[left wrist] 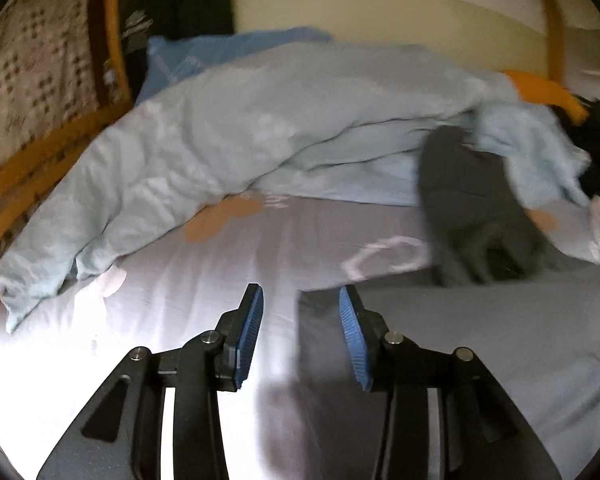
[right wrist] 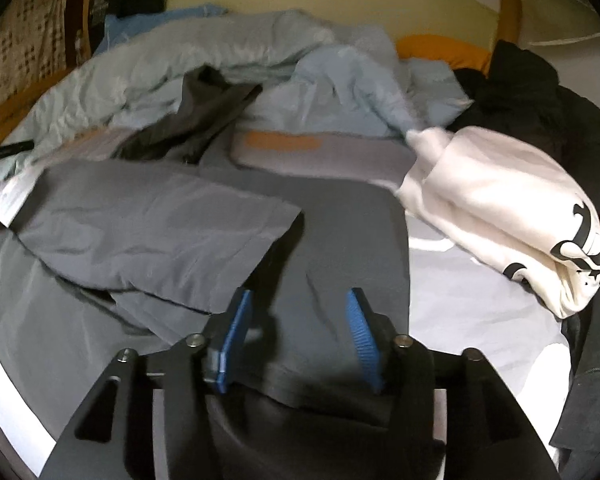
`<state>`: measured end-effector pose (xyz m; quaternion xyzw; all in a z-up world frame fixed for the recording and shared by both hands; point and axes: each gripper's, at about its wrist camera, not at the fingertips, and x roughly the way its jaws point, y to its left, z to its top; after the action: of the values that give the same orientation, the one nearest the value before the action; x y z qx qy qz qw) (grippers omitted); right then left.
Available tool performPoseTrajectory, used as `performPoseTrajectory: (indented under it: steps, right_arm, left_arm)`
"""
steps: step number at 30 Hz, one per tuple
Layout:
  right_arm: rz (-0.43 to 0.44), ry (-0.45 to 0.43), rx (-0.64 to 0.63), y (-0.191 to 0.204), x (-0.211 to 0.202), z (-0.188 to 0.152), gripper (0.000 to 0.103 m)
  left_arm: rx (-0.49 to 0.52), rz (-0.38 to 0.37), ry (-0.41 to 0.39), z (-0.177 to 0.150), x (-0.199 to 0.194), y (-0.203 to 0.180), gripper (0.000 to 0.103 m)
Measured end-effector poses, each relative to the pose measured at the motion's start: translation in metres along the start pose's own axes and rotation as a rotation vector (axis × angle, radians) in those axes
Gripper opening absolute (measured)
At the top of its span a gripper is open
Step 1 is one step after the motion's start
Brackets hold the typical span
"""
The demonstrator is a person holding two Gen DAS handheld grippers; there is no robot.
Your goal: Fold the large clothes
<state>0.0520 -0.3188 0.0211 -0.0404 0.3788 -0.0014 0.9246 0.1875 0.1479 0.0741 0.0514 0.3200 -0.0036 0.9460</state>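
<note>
A large grey garment (right wrist: 148, 224) lies spread on the bed, one part folded over across the middle, a darker part bunched at the back (right wrist: 204, 120). My right gripper (right wrist: 296, 300) is open just above its near dark panel, jaws apart with cloth below them. In the left wrist view the same grey garment (left wrist: 480, 344) lies at the right, its left edge under my open left gripper (left wrist: 300, 300), which hovers over the pale sheet (left wrist: 160, 320). A raised dark part (left wrist: 472, 208) stands behind.
A light blue duvet (left wrist: 220, 140) is heaped across the back of the bed. A white garment with black print (right wrist: 500, 216) and dark clothes (right wrist: 532, 92) lie at the right. A wooden bed frame (left wrist: 52, 148) runs along the left.
</note>
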Motion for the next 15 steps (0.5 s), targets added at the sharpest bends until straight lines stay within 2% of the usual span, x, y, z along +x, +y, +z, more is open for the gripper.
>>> performPoseTrajectory:
  steps: [3,5,7,13,15]
  right_arm:
    - [0.044,-0.015,0.074,-0.005,0.000,0.005,0.058]
    - [0.053,-0.022,0.135,-0.007,0.001,0.007,0.070]
    - [0.081,-0.028,0.171,-0.010,0.000,0.005,0.071]
    - [-0.056,-0.048,0.162,-0.030,-0.014,-0.011,0.071]
    - [-0.085,-0.085,0.211,-0.046,-0.030,-0.021,0.073]
  left_arm:
    - [0.042,-0.055,-0.058,-0.012,-0.037,-0.014,0.039]
    - [0.020,-0.126,-0.055,-0.020,-0.049,-0.022,0.043]
    - [-0.015,-0.175,-0.034,-0.028,-0.050,-0.029,0.048]
    - [-0.074,-0.157,0.045,-0.085,-0.030,-0.036,0.048]
    - [-0.105,-0.171,0.114,-0.106,-0.014,-0.034,0.046]
